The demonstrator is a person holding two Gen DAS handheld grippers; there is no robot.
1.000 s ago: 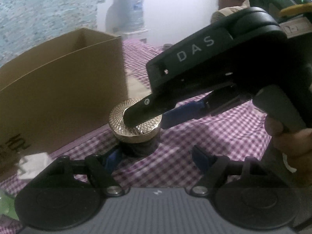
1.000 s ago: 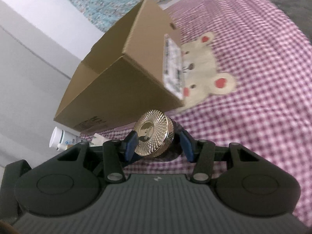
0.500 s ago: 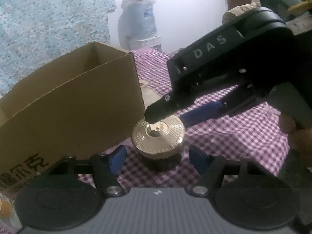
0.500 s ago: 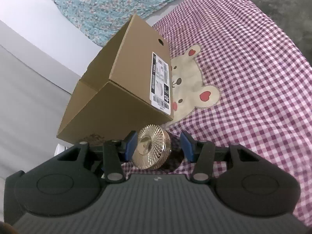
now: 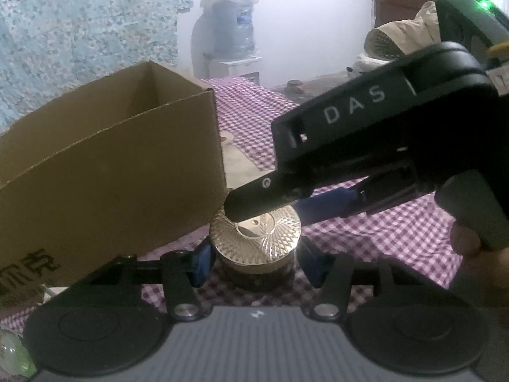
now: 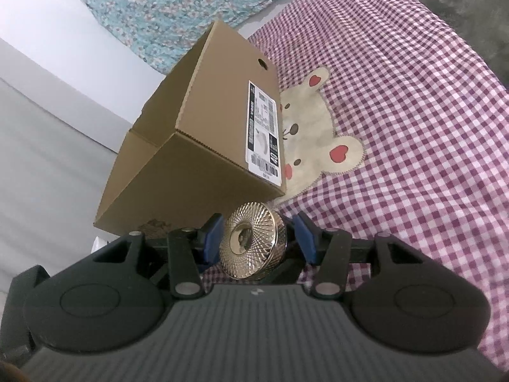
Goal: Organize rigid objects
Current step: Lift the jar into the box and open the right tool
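At the far left of the left wrist view a green glassy thing point(image 5: 12, 355) shows at the bottom corner, too cut off to identify. Next to it stands an open cardboard box point(image 5: 105, 172) on a purple checked cloth point(image 5: 391, 232), with dark print on its near wall. Just right of the box's near corner sits a small dark jar with a gold, ribbed lid point(image 5: 254, 232), upright on the cloth. The left gripper point(image 5: 254, 262) straddles the jar: its blue pads point(image 5: 201, 264) stand either side of the jar's body. Its jaws have just been closing with the jar between them, but I cannot tell whether the pads press on it yet. From the right, the right gripper point(image 5: 264, 203) reaches over the lid, one black finger lying across its top and a blue pad behind it; a hand point(image 5: 470, 254) grips its handle at the right edge.

In the right wrist view the box point(image 6: 197, 146) is left of centre, a white label on its side. The lid point(image 6: 251, 245) sits between this gripper's point(image 6: 257, 238) blue pads, the left pad touching its rim, the right pad close by; the grip is not clear. Right of the box, a bear patch point(image 6: 315, 140) is sewn on the cloth.
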